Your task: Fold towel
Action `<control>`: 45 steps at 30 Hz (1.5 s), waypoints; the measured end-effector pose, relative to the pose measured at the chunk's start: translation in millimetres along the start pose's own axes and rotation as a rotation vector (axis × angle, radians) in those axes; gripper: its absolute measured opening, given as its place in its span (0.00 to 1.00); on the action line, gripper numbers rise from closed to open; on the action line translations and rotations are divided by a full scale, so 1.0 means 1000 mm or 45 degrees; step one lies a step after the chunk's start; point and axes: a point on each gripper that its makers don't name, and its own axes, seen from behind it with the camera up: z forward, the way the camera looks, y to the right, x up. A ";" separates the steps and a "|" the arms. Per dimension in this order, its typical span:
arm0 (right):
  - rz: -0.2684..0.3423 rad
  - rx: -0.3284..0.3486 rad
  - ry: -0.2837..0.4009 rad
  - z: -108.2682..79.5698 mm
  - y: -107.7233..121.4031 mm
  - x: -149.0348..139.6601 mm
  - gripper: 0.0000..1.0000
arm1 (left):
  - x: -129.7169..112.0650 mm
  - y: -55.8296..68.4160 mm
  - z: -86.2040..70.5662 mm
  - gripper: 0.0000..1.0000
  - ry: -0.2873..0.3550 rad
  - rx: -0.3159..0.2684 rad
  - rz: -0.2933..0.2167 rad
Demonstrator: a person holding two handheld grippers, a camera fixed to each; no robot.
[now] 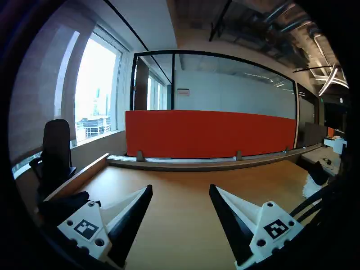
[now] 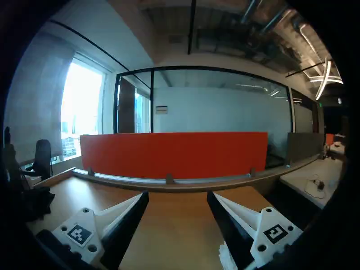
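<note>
Left gripper (image 1: 180, 186): fingers spread, grasping nothing, over wooden table (image 1: 180, 234). Right gripper (image 2: 177, 193): same, fingers spread. White towel (image 1: 309, 185): table's right edge, partly seen. Red partition (image 1: 207, 134): far edge. Window (image 1: 94, 99), black chair (image 1: 56, 148): beyond left edge.

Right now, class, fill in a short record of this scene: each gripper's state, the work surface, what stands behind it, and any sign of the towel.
left gripper: open, holding nothing, fingers pointing across the desk
right gripper: open, holding nothing
surface: wooden desk, bare between the fingers
behind: orange partition, glass wall beyond it
side: black office chair by a bright window
towel: not gripped; a white patch at the desk's edge may be it, too little shows to tell
</note>
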 end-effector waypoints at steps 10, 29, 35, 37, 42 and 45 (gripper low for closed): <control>-0.003 -0.013 0.005 0.000 -0.007 -0.034 1.00 | -0.044 0.001 0.010 0.93 0.025 -0.023 0.011; -0.061 -0.030 -0.023 0.002 -0.020 -0.073 1.00 | -0.103 -0.005 0.019 0.93 0.087 -0.010 0.040; -0.090 -0.025 -0.014 0.003 -0.025 -0.071 1.00 | -0.113 -0.010 0.018 0.93 0.103 -0.008 0.040; -0.094 -0.024 -0.009 0.003 -0.026 -0.071 1.00 | -0.116 -0.013 0.018 0.93 0.108 -0.005 0.036; -0.097 -0.026 0.004 0.004 -0.025 -0.076 1.00 | -0.123 -0.020 0.017 0.93 0.120 0.002 0.026; -0.100 -0.029 0.012 0.002 -0.023 -0.080 1.00 | -0.126 -0.023 0.016 0.93 0.125 0.004 0.024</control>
